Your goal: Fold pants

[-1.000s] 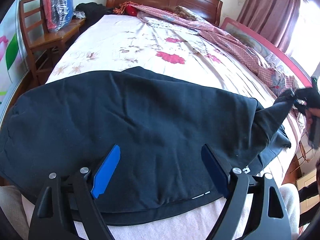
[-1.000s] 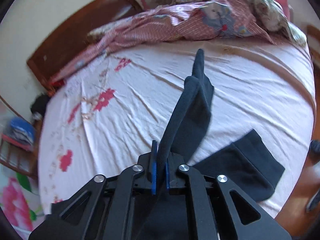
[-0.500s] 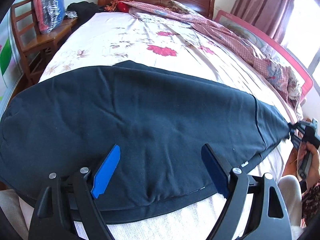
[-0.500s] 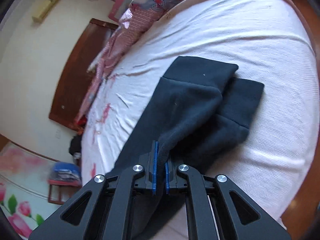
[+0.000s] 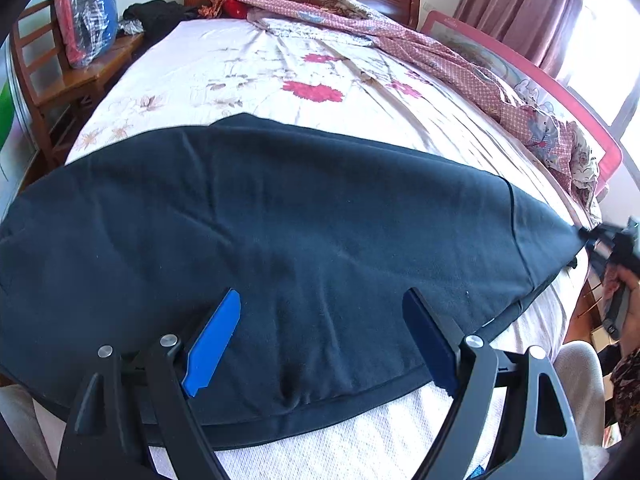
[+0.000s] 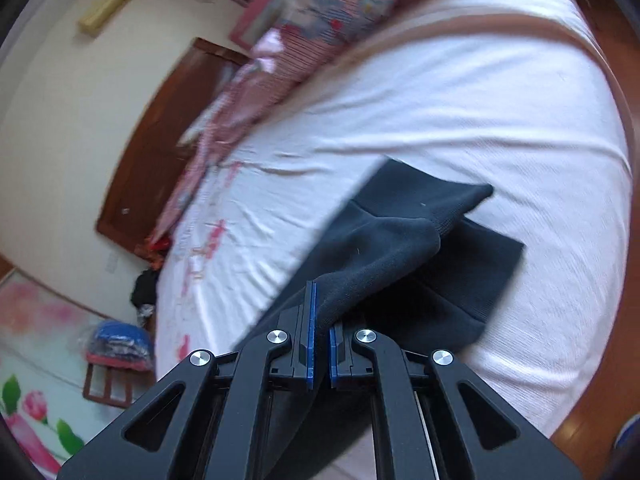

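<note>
Left wrist view
Pants: the dark navy pants (image 5: 288, 232) lie spread across the near part of the bed (image 5: 280, 68), one long edge close to the mattress edge, the cloth drawn to a point at the far right.
Left gripper: the left gripper (image 5: 320, 340) hovers over the near hem with its jaws wide apart; nothing sits between the blue pads, and whether the tips touch the cloth cannot be told.
Right gripper: at the right edge of this view, blurred, it meets the pointed end of the pants, with a hand (image 5: 624, 292) behind it.
Surroundings: a wooden chair (image 5: 60, 84) with a plastic-wrapped bundle (image 5: 86, 20) stands left of the bed; a pink checked quilt (image 5: 460, 68) lies along the far side.

Right wrist view
Right gripper: the right gripper (image 6: 321, 320) is clamped on a fold of the pants (image 6: 400, 240), cloth bunched between the pads.
Pants: both leg ends lie stacked on the white sheet (image 6: 500, 120) just ahead of the jaws.
Headboard: the wooden headboard (image 6: 160, 152) shows at the left, blurred.
</note>
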### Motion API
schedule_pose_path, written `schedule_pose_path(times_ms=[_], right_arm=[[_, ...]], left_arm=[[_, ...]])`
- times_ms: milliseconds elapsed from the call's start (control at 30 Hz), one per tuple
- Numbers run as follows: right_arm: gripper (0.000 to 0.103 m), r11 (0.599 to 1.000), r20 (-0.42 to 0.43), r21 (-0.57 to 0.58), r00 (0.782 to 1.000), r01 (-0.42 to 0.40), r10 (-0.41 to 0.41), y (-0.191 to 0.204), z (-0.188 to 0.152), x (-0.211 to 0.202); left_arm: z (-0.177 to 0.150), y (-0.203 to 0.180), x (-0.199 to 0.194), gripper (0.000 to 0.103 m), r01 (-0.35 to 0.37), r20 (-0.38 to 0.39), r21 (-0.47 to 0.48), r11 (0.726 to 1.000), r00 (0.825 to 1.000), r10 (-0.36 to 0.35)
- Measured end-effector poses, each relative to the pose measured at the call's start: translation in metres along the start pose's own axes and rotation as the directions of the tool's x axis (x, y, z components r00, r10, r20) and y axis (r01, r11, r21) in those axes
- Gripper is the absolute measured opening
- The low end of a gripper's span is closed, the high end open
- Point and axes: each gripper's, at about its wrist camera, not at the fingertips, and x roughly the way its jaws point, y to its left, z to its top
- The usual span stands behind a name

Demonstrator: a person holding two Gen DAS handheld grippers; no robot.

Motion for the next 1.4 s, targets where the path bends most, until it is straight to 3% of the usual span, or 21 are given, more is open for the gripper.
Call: schedule_pose_path(times_ms=[100,133,200,267,400,433,567,667,733,833,867,900,933,1100,1233,1333,1400], right_arm=[[0.009,0.997,-0.047,0.001,0.995,0.083,-0.082,-0.016,-0.013,0.012],[0.015,0.997,-0.035,0.003,0.996,0.084,-0.083,-0.015,-0.016,0.008],[0.043,0.998,-0.005,0.021,0.999,0.053,-0.053,-0.012,-0.023,-0.004],[0.049,1.000,-0.004,0.016,1.000,0.003,-0.003,0.000,-0.036,-0.016],[0.049,0.994,-0.148,-0.024,0.984,-0.103,0.098,0.028,-0.082,-0.009],[0.049,0.987,-0.216,-0.008,0.964,-0.160,0.154,0.034,-0.100,-0.002],[0.049,0.965,-0.396,0.022,0.884,-0.262,0.249,0.059,-0.151,0.020],[0.049,0.979,-0.480,-0.002,0.859,-0.206,0.180,0.074,-0.177,0.036],[0.049,0.979,-0.517,0.011,0.837,-0.205,0.181,0.079,-0.187,0.041],[0.044,0.979,-0.492,-0.032,0.856,-0.200,0.158,0.087,-0.187,0.042],[0.032,0.979,-0.485,-0.034,0.860,-0.199,0.158,0.087,-0.188,0.043],[0.010,0.980,-0.481,-0.034,0.863,-0.194,0.154,0.087,-0.187,0.047],[0.007,0.982,-0.482,-0.044,0.864,-0.186,0.143,0.088,-0.186,0.050],[0.004,0.976,-0.463,-0.099,0.877,-0.194,0.128,0.100,-0.186,0.028],[0.004,0.987,-0.469,-0.086,0.880,-0.138,0.083,0.084,-0.195,0.022],[0.004,0.993,-0.495,-0.038,0.865,-0.112,0.079,0.069,-0.199,0.039],[0.007,0.989,-0.502,-0.031,0.858,-0.143,0.108,0.068,-0.196,0.039]], left_arm=[[-0.002,0.001,-0.002,0.083,0.009,-0.005,0.016,1.000,1.000,-0.008],[-0.002,0.001,-0.003,0.083,0.010,-0.005,0.021,1.000,1.000,-0.010],[-0.003,0.002,-0.003,0.083,0.013,-0.001,0.022,1.000,1.000,-0.013],[-0.003,0.002,-0.001,0.083,0.010,0.005,0.013,1.000,1.000,-0.010],[0.000,0.000,0.000,0.086,0.005,0.022,0.014,1.000,1.000,-0.006],[0.000,-0.001,0.000,0.088,0.008,0.024,0.019,1.000,1.000,-0.009],[0.001,-0.007,-0.002,0.092,0.007,0.042,0.045,0.999,0.999,-0.009],[-0.001,-0.013,-0.002,0.093,0.032,0.032,0.067,0.997,0.999,-0.034],[-0.003,-0.019,-0.004,0.093,0.054,0.036,0.095,0.994,0.998,-0.058],[-0.006,-0.031,-0.002,0.096,0.070,0.032,0.153,0.986,0.997,-0.076],[-0.007,-0.035,0.001,0.096,0.071,0.023,0.179,0.981,0.997,-0.076],[-0.009,-0.040,0.005,0.096,0.063,0.013,0.205,0.977,0.998,-0.067],[-0.010,-0.043,0.007,0.096,0.055,0.007,0.219,0.974,0.998,-0.058],[-0.010,-0.040,-0.008,0.096,0.075,0.036,0.183,0.980,0.996,-0.083],[-0.008,-0.035,-0.003,0.096,0.080,0.025,0.147,0.986,0.996,-0.085],[-0.010,-0.037,0.007,0.096,0.055,-0.002,0.158,0.986,0.998,-0.055],[-0.011,-0.040,0.013,0.096,0.023,-0.020,0.182,0.983,1.000,-0.020]])
